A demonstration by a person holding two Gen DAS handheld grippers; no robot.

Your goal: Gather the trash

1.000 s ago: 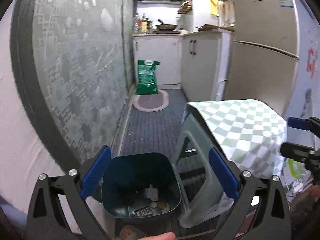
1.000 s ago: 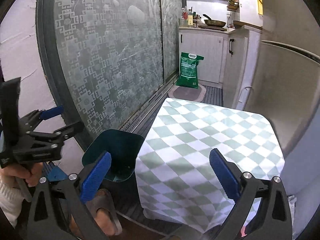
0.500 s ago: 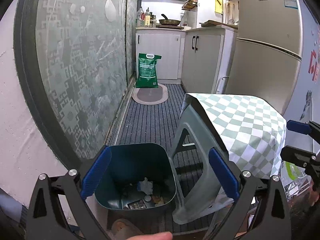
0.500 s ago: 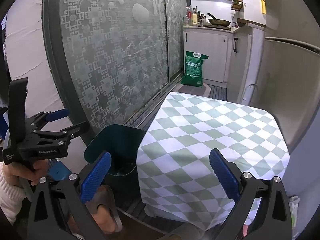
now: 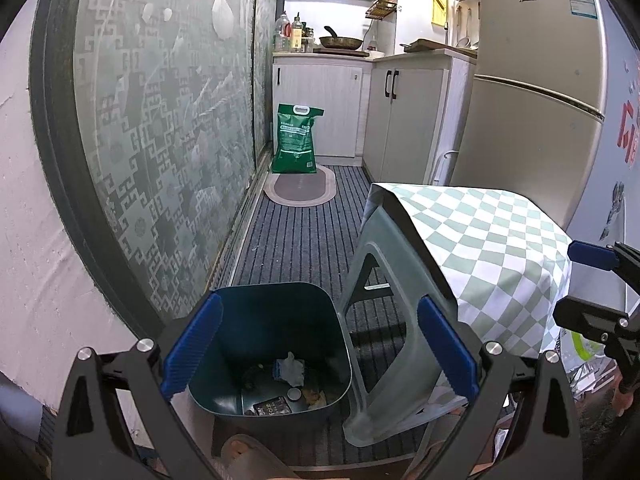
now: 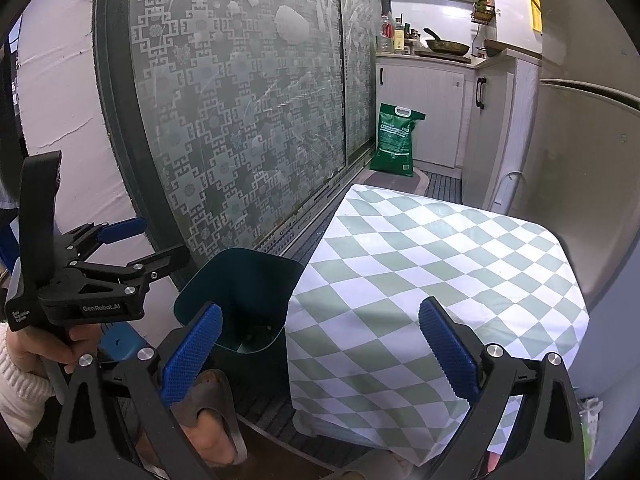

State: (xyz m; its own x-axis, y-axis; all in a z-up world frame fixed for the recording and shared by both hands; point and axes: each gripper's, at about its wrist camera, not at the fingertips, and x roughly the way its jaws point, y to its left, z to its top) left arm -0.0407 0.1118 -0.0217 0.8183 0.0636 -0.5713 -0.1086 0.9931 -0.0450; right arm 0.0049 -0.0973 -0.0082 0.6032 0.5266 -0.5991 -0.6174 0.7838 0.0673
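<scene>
A dark teal trash bin [image 5: 276, 320] stands on the floor beside a stool. Inside it lie a crumpled white tissue [image 5: 291, 368], a dark wrapper [image 5: 272, 406] and other small scraps. My left gripper [image 5: 318, 354] hangs open above the bin's near rim with nothing between its fingers. The right wrist view shows the same bin [image 6: 240, 296] left of the checked cloth [image 6: 432, 280]. My right gripper [image 6: 318, 354] is open and empty over the cloth's near edge. The left gripper [image 6: 132, 244] also appears there, held in a hand.
A grey plastic stool [image 5: 384, 320] under the green-and-white checked cloth [image 5: 480, 240] stands right of the bin. A patterned glass sliding door [image 5: 168, 140] runs along the left. A green sack [image 5: 296, 138], cabinets and a fridge [image 5: 532, 100] lie further back. A sandalled foot [image 6: 208, 420] is near the bin.
Both cameras have risen and pulled back a little, so the bin and the stool sit lower in view. Both grippers stay open and empty.
</scene>
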